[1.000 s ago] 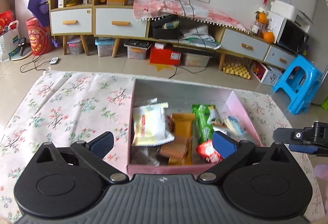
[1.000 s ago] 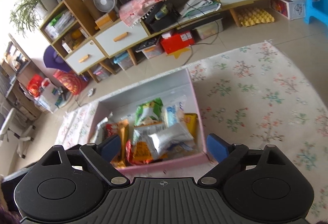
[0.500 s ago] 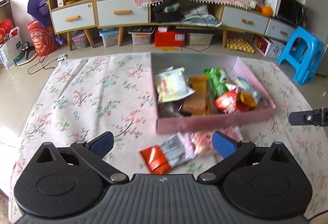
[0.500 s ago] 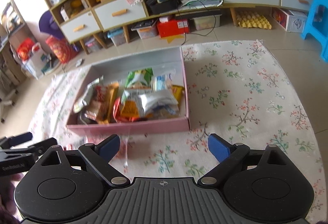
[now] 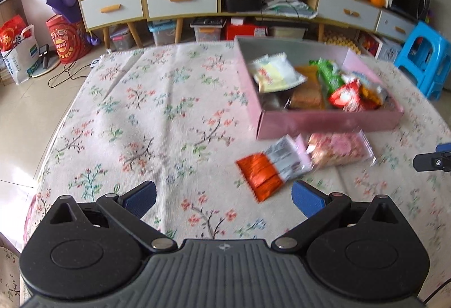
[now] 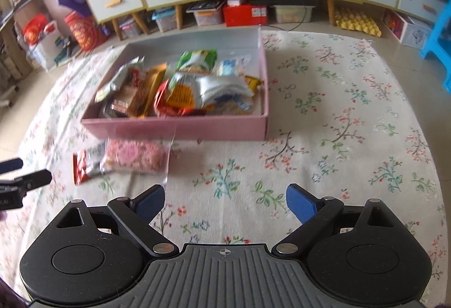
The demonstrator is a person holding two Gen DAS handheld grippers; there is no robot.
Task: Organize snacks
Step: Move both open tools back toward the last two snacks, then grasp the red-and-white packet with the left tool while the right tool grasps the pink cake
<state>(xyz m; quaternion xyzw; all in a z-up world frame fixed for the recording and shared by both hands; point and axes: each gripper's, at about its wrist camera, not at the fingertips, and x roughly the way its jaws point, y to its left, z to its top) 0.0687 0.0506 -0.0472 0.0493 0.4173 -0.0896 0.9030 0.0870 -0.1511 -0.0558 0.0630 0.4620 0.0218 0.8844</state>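
My left gripper hangs above the floral-patterned cloth with its blue-padded fingers spread wide and nothing between them. My right gripper is the same: blue pads far apart, empty, hovering over the cloth. Each tool shows at the edge of the other's view, as a black tip at the far right of the left camera and at the far left of the right camera.

Nearest to the left gripper, just ahead and to the right of its right finger, lies an orange-and-silver foil snack packet flat on the cloth. Touching it on its far right side is a clear-wrapped pink-and-red snack packet, which lies just in front of the near wall of the shallow pink cardboard box. In the right camera these two loose packets sit ahead and to the left of the gripper, the pink one overlapping the orange-and-silver one.

The box stands on the cloth beyond them, its inside lined silver, and it holds a jumble of snacks: a white-and-yellow bag, a green packet, a red wrapper, brown and orange bars and a crumpled silver bag. The frames are slightly blurred, so I cannot read any labels.

Past the cloth runs a tiled floor, then a long wooden sideboard with pale drawers, and a blue plastic stool to the right.
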